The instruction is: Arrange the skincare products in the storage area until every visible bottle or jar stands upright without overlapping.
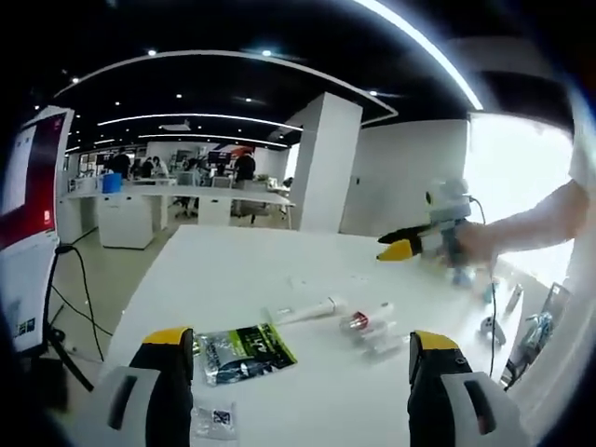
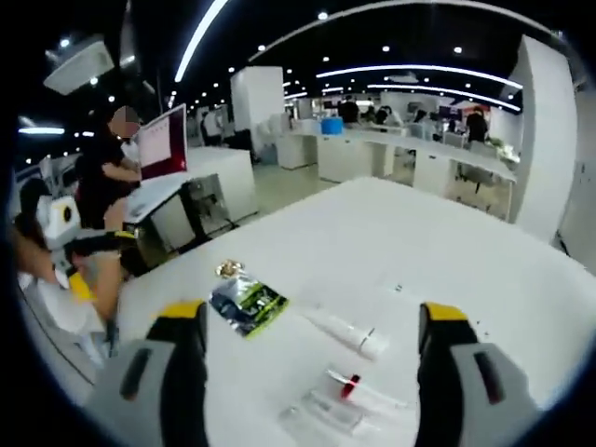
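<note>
My left claw point(image 1: 293, 358) hangs low over the near edge of the white surface point(image 1: 233, 265), its yellow-tipped jaws spread wide with nothing between them. My right claw point(image 2: 312, 340) is spread just as wide and also carries nothing, hovering above the same surface point(image 2: 447, 251). In the left gripper view that right claw point(image 1: 402, 244) shows at the far right, raised above the surface in my hand point(image 1: 480, 244); from that angle I cannot tell how its jaws stand, though its own view settles it.

The skincare things all lie flat. A dark sachet with green print point(image 1: 244, 350) lies just ahead of my left claw's left jaw, and a small clear packet point(image 1: 214, 416) lies closer still, by the edge. Beyond the sachet a white tube point(image 1: 303, 310) lies on its side, and to its right a clear vial with a red part point(image 1: 365, 321) lies beside another clear, blurred item I cannot name.

In the right gripper view the sachet point(image 2: 248, 302) sits ahead of the left jaw, the white tube point(image 2: 349, 333) lies between the jaws, and the red-marked vial point(image 2: 352, 386) is nearer, on its side. A person point(image 2: 104, 168) stands by a red screen point(image 2: 163, 142) off to the left
</note>
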`<action>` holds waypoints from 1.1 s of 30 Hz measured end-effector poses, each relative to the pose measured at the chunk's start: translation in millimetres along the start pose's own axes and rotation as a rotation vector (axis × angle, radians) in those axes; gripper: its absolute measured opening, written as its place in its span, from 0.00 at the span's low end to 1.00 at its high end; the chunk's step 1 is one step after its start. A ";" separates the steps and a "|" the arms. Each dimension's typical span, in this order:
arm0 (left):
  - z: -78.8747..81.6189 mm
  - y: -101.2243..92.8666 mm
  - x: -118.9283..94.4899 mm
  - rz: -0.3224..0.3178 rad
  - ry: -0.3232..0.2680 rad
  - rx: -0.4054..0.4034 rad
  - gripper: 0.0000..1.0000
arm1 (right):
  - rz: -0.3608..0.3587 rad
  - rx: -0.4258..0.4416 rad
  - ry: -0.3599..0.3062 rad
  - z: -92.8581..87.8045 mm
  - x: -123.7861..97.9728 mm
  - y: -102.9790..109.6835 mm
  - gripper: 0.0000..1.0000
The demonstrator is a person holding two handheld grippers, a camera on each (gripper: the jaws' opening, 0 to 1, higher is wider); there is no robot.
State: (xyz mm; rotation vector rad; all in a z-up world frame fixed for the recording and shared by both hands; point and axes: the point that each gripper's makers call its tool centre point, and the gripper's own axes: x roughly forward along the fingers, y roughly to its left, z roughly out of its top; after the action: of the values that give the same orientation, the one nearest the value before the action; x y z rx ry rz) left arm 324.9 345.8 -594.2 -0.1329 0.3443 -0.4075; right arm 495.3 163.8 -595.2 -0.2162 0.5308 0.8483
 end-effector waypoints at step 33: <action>-11.2 19.4 -7.8 0.060 0.039 -0.041 0.99 | 0.327 -0.301 0.546 -90.4 136.9 -7.1 0.86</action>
State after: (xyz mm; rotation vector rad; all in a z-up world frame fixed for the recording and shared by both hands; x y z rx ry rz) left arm 321.2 366.0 -606.1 -0.1543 0.3946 -0.3445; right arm 542.4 213.9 -744.3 -0.6618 0.9653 1.1956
